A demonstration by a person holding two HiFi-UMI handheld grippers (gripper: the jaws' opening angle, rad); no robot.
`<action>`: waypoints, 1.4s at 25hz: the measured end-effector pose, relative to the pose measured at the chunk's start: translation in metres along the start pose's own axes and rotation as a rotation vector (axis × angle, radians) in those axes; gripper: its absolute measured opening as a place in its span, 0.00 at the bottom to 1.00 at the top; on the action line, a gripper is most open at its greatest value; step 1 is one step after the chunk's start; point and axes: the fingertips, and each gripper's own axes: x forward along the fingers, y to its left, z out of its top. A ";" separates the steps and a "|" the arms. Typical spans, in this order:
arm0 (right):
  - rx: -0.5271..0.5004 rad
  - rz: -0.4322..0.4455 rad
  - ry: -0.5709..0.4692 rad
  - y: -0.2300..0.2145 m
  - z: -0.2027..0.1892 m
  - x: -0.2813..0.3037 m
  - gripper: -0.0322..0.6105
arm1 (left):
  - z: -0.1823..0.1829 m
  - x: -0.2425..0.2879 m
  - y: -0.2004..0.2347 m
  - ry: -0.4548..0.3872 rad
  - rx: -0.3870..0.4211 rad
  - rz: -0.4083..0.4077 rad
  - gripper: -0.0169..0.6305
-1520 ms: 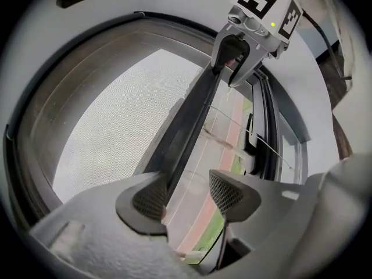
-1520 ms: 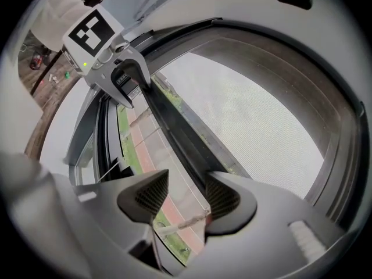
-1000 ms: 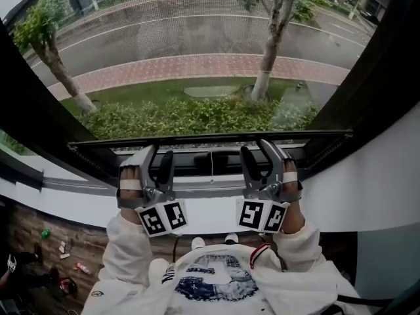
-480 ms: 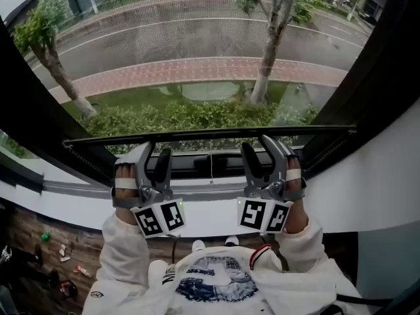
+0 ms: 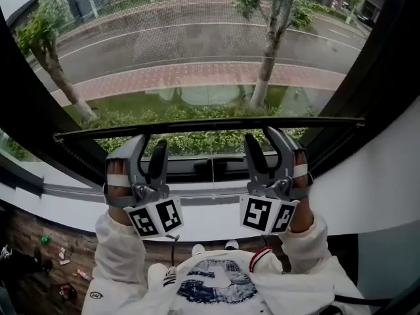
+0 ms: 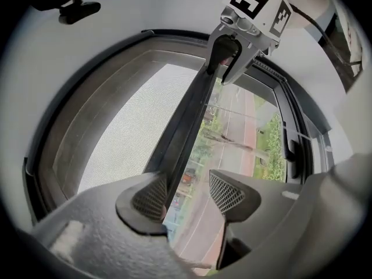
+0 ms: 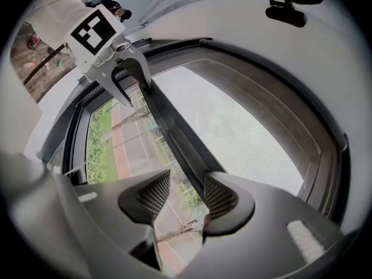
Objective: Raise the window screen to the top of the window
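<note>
Just above the window sill, the window screen's bottom bar lies level, low in the window frame. The left gripper and right gripper both straddle the bar with their jaws apart. The bar lies against one pad, with a gap to the other. Shrubs show below the bar.

The person wears a white top with a blue print on the chest and baggy white sleeves. White bands wrap the fingers. The left gripper and right gripper are grey with dark jaws, each bearing a black-and-white marker cube.
</note>
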 end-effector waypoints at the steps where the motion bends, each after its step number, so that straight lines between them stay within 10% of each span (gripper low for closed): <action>1: -0.003 -0.003 -0.002 0.000 0.000 0.000 0.34 | 0.000 0.000 0.000 -0.002 0.003 0.001 0.37; 35: -0.055 -0.169 -0.106 -0.057 0.040 0.001 0.31 | 0.024 -0.002 0.068 -0.055 0.081 0.179 0.37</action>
